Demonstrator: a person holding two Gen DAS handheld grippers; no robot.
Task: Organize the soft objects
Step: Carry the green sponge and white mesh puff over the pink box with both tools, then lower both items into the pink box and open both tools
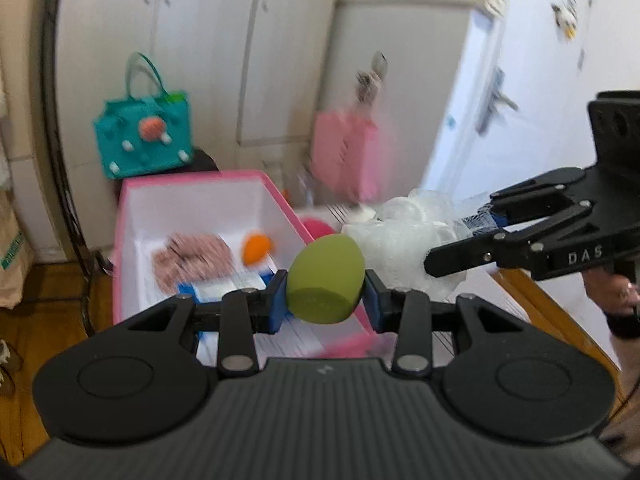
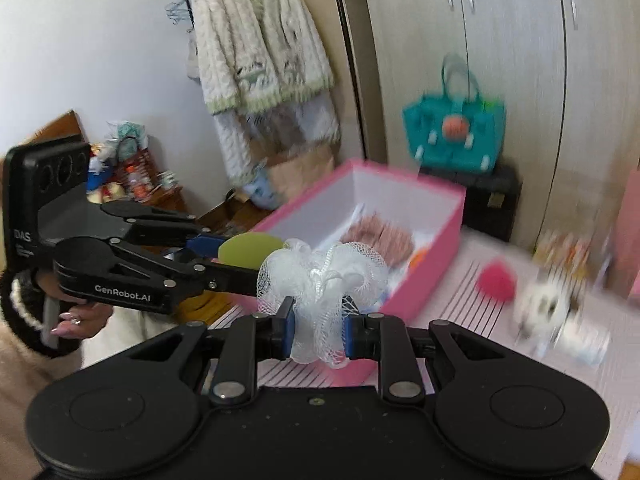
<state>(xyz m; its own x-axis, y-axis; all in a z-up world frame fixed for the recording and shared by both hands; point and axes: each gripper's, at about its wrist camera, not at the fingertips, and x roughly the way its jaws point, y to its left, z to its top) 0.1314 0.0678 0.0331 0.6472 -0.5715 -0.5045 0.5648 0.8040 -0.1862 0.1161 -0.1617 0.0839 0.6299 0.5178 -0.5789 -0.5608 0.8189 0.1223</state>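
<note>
Bedroom scene: pale wardrobe doors (image 1: 248,60) behind, wood floor (image 1: 44,320) at left, pink striped surface (image 2: 472,312) under the work area. Motion blur over most of the background in both views.

Pink box (image 1: 132,216) open on top, white inside, sitting on that surface. Already inside: pinkish-brown knitted piece (image 1: 194,256) and small orange sponge (image 1: 257,249), side by side near the far end; some blue-and-white packaging at the near end, too blurred to name.

Left gripper (image 1: 325,294): fingers narrowed on green egg-shaped sponge (image 1: 326,278), blue pads pressing both flanks, flat cut face toward the camera. Held in the air over the box's near right corner.

Right gripper (image 2: 319,330): fingers pinched on white mesh bath pouf (image 2: 322,280), netting bulging above and below the pads. Also airborne, beside the box's long pink wall. From the right wrist view, green sponge just behind and touching or nearly touching the pouf; cannot tell which.

On the striped surface right of the box: pink fuzzy ball (image 2: 496,282), then white soft toy (image 2: 548,312), heavily blurred.

Further back: teal handbag (image 1: 144,136) on a dark stool, pink bag (image 1: 346,152) hanging from a wardrobe handle, cream knitted cardigan (image 2: 256,40) on a hanger.
</note>
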